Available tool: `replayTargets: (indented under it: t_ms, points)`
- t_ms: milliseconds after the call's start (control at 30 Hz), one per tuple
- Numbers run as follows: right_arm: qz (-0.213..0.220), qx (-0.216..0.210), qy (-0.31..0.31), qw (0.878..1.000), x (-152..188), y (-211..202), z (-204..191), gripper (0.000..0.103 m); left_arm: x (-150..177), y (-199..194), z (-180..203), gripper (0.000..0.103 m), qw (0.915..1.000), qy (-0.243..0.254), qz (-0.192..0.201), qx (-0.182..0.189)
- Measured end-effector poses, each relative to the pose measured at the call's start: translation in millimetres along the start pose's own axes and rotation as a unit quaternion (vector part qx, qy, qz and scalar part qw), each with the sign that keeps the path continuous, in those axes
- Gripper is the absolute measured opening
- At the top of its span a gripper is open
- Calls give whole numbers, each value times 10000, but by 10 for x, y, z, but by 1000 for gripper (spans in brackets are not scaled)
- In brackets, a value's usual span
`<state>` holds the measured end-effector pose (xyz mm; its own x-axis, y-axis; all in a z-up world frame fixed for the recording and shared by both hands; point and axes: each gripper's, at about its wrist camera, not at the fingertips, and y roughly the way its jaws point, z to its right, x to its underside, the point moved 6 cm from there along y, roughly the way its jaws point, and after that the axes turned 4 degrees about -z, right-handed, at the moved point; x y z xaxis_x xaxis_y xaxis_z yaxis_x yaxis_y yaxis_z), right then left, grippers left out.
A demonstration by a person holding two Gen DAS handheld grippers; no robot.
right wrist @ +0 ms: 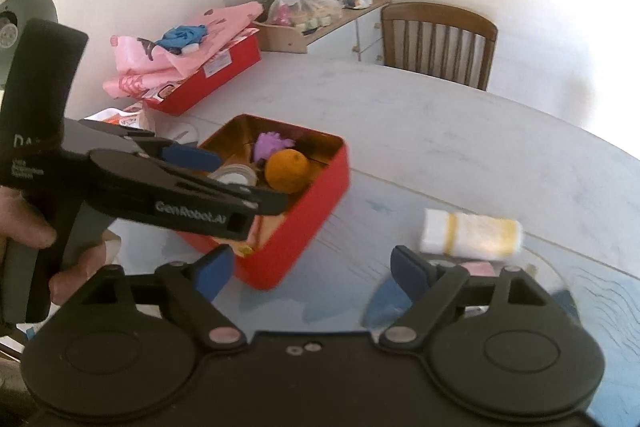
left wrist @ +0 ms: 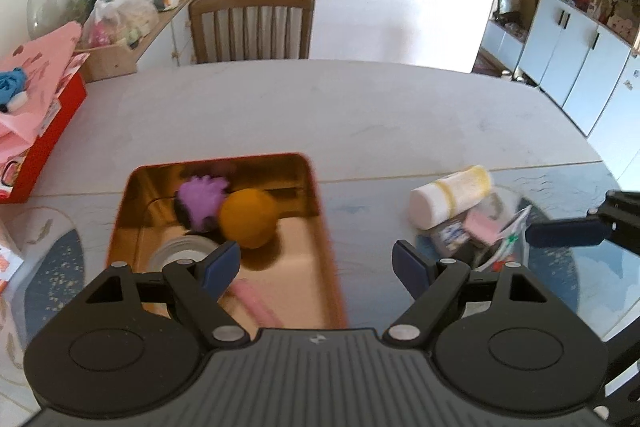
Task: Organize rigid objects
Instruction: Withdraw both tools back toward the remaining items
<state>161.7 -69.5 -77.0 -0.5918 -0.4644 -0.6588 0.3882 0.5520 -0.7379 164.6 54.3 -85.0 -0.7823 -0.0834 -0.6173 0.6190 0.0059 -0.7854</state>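
Note:
A red tin box point(left wrist: 324, 211) point(right wrist: 316, 215) with a gold inside lies open on the table. It holds an orange ball point(left wrist: 247, 218) point(right wrist: 287, 171), a purple spiky toy point(left wrist: 202, 201) point(right wrist: 272, 143), a tape roll point(left wrist: 182, 251) point(right wrist: 234, 175) and something pink point(left wrist: 256, 301). My left gripper point(left wrist: 316, 265) is open and empty over the tin's near right edge; it also shows in the right wrist view point(right wrist: 224, 179). My right gripper point(right wrist: 312, 273) is open and empty above the table, right of the tin. A white and yellow roll point(left wrist: 452, 197) point(right wrist: 470, 237) lies on a small pile of loose items point(left wrist: 476, 231).
A red cardboard box point(right wrist: 208, 75) with pink cloth point(right wrist: 176, 59) sits at the table's far left. A wooden chair point(left wrist: 251, 25) point(right wrist: 438, 41) stands behind the table. A cluttered shelf point(left wrist: 120, 15) is by the wall. White cabinets point(left wrist: 580, 55) stand on the right.

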Motion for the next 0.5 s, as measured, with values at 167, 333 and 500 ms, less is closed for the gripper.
replayTargets:
  t_ms: [167, 333, 500]
  points:
    - [60, 87, 38, 9999, 179, -197, 240, 86, -38, -22, 299, 89, 9998, 50, 107, 142]
    - [60, 195, 143, 9997, 347, -343, 526, 87, -62, 4, 558, 92, 9992, 20, 197, 343]
    - [20, 266, 278, 9993, 497, -408, 775, 87, -82, 79, 806, 101, 9987, -48, 217, 453]
